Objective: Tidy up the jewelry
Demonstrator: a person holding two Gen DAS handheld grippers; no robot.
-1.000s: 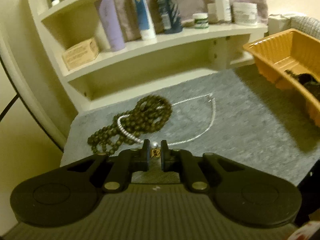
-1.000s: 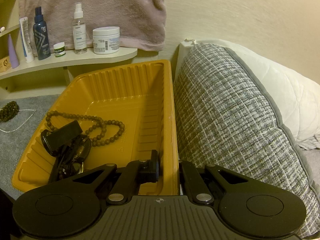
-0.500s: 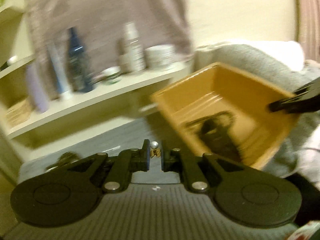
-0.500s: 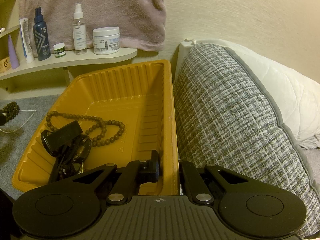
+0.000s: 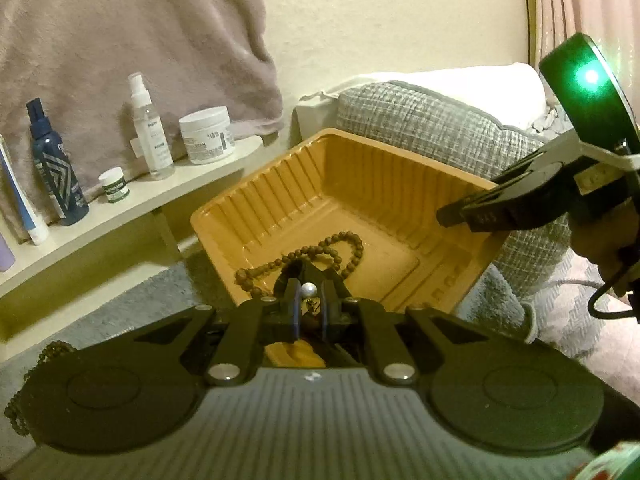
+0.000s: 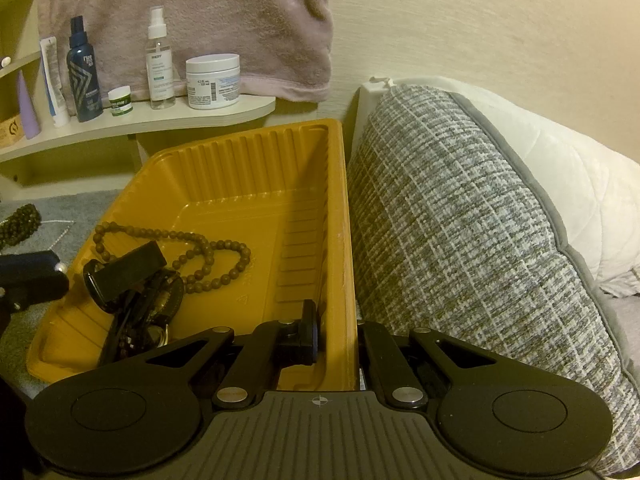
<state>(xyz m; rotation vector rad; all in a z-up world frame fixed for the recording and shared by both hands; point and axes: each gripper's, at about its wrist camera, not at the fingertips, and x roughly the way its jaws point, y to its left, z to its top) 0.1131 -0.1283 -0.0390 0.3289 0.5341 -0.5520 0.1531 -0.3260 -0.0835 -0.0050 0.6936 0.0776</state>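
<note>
The left gripper (image 5: 308, 300), jaws clenched on a small pearl piece (image 5: 308, 290), hangs over the orange tray (image 6: 256, 184), where a brown bead strand (image 6: 208, 258) lies; the right gripper (image 6: 338, 330) pinches the tray's wall.

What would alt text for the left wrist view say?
A black claw pinches a small pearl piece over an orange tray that holds brown beads. Another claw grips the tray's right rim; behind stand a shelf of bottles, a towel and a grey cushion.
</note>
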